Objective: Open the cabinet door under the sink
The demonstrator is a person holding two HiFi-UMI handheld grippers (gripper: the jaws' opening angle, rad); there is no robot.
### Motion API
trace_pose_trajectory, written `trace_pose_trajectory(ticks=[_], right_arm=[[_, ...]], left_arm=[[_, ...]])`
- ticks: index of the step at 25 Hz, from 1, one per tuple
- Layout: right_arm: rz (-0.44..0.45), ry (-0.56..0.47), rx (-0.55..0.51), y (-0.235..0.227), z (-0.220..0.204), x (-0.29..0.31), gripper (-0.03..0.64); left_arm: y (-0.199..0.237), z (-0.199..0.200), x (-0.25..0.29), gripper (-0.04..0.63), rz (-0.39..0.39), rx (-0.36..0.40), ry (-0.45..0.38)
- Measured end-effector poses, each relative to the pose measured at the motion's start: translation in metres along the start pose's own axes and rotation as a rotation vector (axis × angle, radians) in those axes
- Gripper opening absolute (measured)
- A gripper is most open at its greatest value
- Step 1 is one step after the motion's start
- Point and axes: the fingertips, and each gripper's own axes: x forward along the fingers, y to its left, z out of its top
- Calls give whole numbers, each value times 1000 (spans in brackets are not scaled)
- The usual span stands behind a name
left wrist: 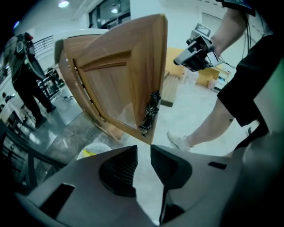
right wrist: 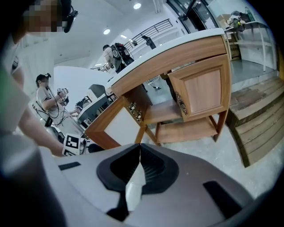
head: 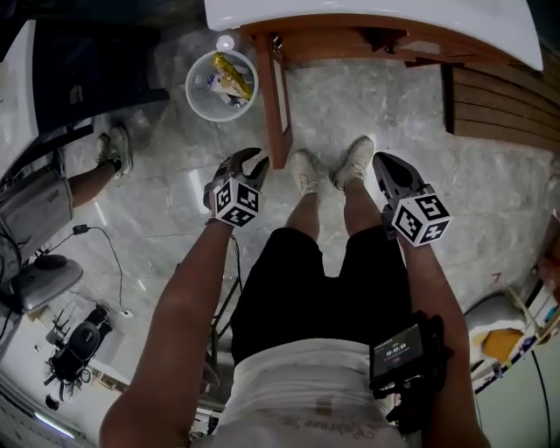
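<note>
marble floor, pale grey, workshop w/ other ppl in the bkgd. wood cabinet (right wrist: 177,57) under a white sink top (head: 376,16).

- cabinet door (left wrist: 120,84), left one: already swung wide. in head view it stands edge-on, abt square to the cabinet front.
- left claw (left wrist: 143,153): spread, nothing betw. the pads. door sits straight ahead of it and above the tips. ornate handle (left wrist: 151,114) is just beyond the tips, not touching, so no grip on it.
- right claw (right wrist: 140,150): pressed together, empty, well apart from the cabinet. ahead of it we see the bare inner shelf (right wrist: 162,111) where the door is swung off. right of that, a second door (right wrist: 202,91) is still closed.
- waste bin (head: 220,85): on the floor beyond the left claw, near the door's outer face.

progress, our call: main step looks done, w/ door open and inside exposed. what's left is small, i.e. draw the left claw clear. second door only counts if the task means both, and we can't tell that.
</note>
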Motion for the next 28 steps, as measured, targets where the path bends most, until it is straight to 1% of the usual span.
trace_pose_trajectory(ticks=[3, 5, 7, 10, 12, 14, 18, 21, 24, 28], right_arm=[[-22, -1, -17, -4, 5, -2, 14], [-34, -8, -16, -4, 9, -5, 14], [-47, -14, -14, -2, 14, -11, 14], [-78, -12, -6, 4, 12, -16, 14], [-71, -23, -6, 6, 14, -4, 14], [-53, -34, -9, 3, 19, 3, 14], [-64, -39, -8, -9, 28, -11, 14], [-70, -51, -7, -14, 36, -14, 15], [-81, -53, -5, -29, 38, -13, 14], [-96, -58, 16, -48, 38, -13, 14]], left_arm=[[-15, 6, -12, 45, 3, -75, -54], [-29, 16, -21, 27, -13, -116, -96], [-50, 27, -28, 17, -52, -157, -136], [-80, 38, -34, 11, -138, -205, -188], [-79, 47, -30, 11, -148, -204, -213], [-84, 67, -22, 11, -153, -207, -238], [-117, 117, -15, 11, -242, -225, -292], [-118, 140, -12, 11, -276, -234, -329], [-115, 158, -3, 11, -292, -237, -344], [-119, 178, 3, 11, -317, -207, -346]])
